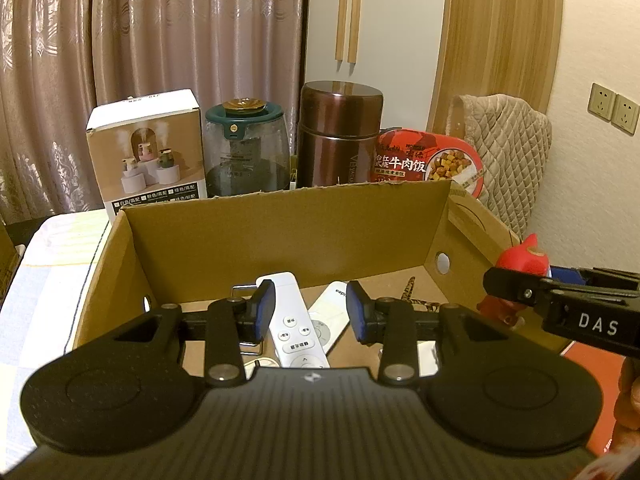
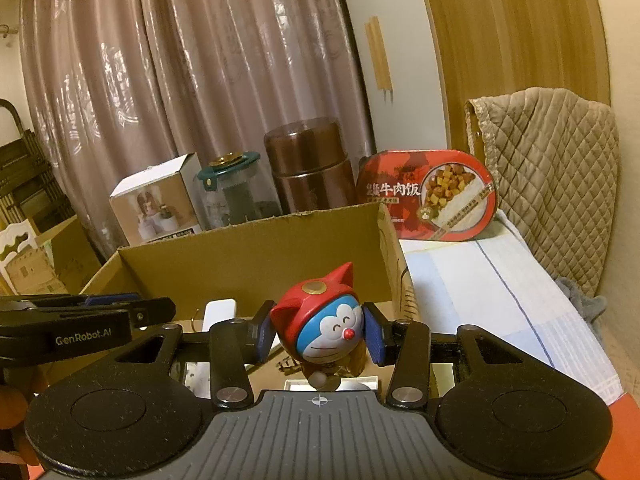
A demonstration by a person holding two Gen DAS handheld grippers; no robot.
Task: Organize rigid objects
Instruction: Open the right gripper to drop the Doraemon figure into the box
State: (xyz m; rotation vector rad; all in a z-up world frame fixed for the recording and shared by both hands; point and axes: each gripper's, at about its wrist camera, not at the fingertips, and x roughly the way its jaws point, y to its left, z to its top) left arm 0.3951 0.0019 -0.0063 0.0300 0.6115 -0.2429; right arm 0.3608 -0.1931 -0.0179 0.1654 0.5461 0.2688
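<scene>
An open cardboard box (image 1: pixel 280 216) stands in front of me; it also shows in the right wrist view (image 2: pixel 256 256). Inside lie a white remote (image 1: pixel 294 326) and a second white remote (image 1: pixel 330 322) beside it. My left gripper (image 1: pixel 310 310) is open and empty, held above the box's near side over the remotes. My right gripper (image 2: pixel 318 330) is shut on a red-capped Doraemon figure (image 2: pixel 326 320) and holds it above the box. From the left wrist view the right gripper (image 1: pixel 516 280) and the figure (image 1: pixel 524 260) appear at the box's right edge.
Behind the box stand a humidifier carton (image 1: pixel 148 152), a glass jar with green lid (image 1: pixel 246 148), a brown thermos (image 1: pixel 340 132) and a red beef-rice meal box (image 1: pixel 428 160). A quilted chair back (image 1: pixel 508 148) is at right. A pale cloth-covered surface (image 2: pixel 500 300) lies beside the box.
</scene>
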